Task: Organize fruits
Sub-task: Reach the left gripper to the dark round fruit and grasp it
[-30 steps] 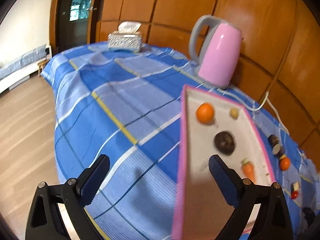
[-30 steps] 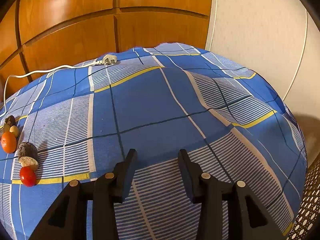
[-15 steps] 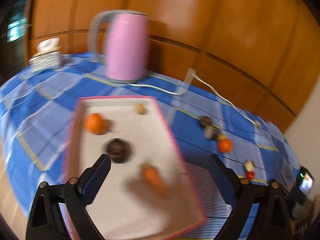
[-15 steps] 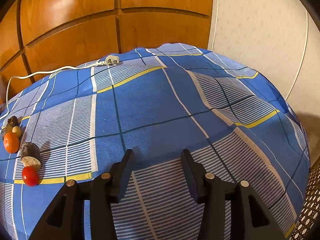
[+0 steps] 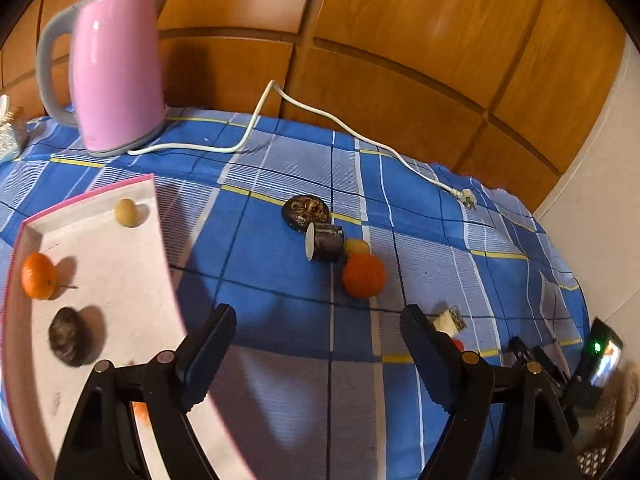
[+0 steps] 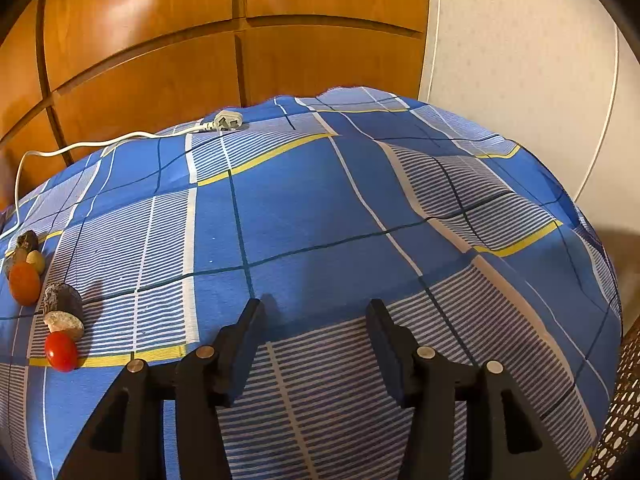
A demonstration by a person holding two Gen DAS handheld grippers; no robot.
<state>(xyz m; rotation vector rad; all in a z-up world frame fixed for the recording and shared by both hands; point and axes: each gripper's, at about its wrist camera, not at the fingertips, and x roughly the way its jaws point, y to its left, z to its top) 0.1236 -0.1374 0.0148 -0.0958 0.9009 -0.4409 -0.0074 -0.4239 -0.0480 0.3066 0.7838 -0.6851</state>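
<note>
Blue plaid tablecloth [image 5: 280,280] covers the whole table; pink-rimmed tray [image 5: 120,264] at its left edge serves as the collecting spot, judged from what already lies in it: an orange [image 5: 38,276], a dark round fruit [image 5: 66,338], a small pale yellow one [image 5: 127,212]. Pink kettle [image 5: 114,72] stands behind the tray, its white cord [image 5: 340,124] trailing unplugged across the cloth, clear of the work. Loose fruit lies in a line on the cloth, likely laid out for picking: dark round piece [image 5: 306,208], dark cut cylinder [image 5: 325,241], small yellow fruit [image 5: 357,246], orange fruit [image 5: 363,275], a pale-faced chunk [image 6: 64,312], red tomato [image 6: 61,351]. Left gripper [image 5: 316,340] empty, jaws closing but wide; orange fruit lies ahead of it, just right of centre, not between the pads. Right gripper [image 6: 316,332] empty, jaws opening, over bare cloth; the fruit line sits well off to its left. An orange smear behind the left gripper's frame may be another tray item, too hidden to tell.
</note>
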